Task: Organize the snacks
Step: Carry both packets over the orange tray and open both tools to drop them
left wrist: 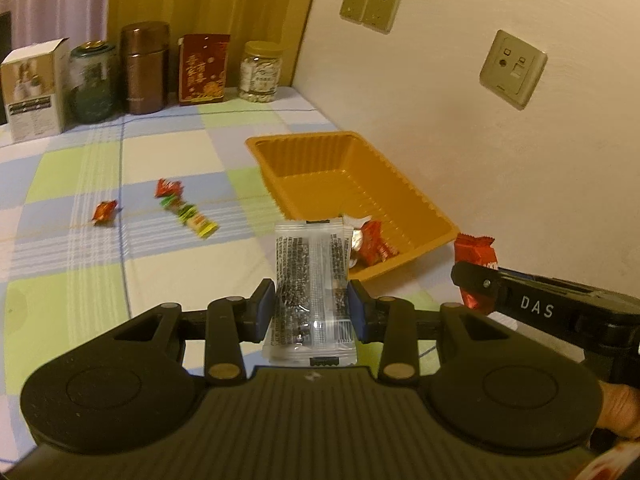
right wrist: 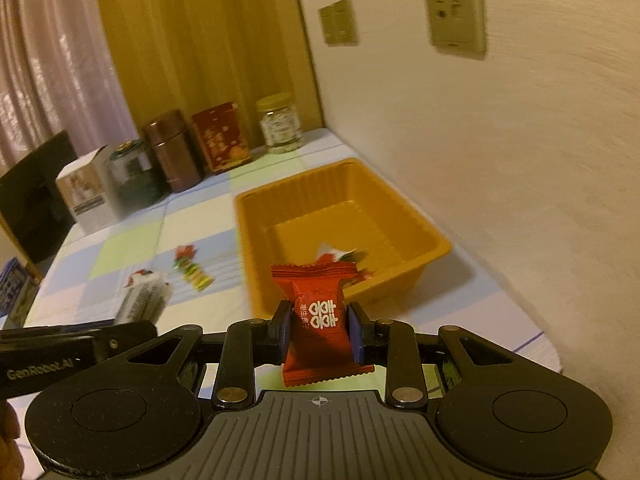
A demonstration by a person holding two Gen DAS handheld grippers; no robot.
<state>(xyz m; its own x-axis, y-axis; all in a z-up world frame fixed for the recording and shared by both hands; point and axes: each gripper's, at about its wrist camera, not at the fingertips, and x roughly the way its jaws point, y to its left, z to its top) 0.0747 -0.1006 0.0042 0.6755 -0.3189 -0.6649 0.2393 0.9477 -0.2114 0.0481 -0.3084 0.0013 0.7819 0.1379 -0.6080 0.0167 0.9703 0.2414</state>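
Observation:
My left gripper [left wrist: 311, 309] is shut on a clear sesame snack packet [left wrist: 310, 276] and holds it above the table, just short of the orange tray [left wrist: 408, 188]. My right gripper [right wrist: 319, 330] is shut on a red candy packet [right wrist: 318, 320], also short of the tray [right wrist: 400, 204]; it shows at the right of the left wrist view [left wrist: 476, 264]. A few wrapped candies [left wrist: 370, 246] lie in the tray's near corner. On the checked cloth to the left lie a red candy [left wrist: 105, 211], another red candy [left wrist: 168, 188] and a green-yellow packet [left wrist: 192, 216].
A row of containers stands at the back: a white box [left wrist: 34, 88], a green tin [left wrist: 92, 82], a brown canister [left wrist: 144, 68], a red box [left wrist: 204, 68] and a jar [left wrist: 260, 72]. The wall [left wrist: 500, 140] runs right beside the tray.

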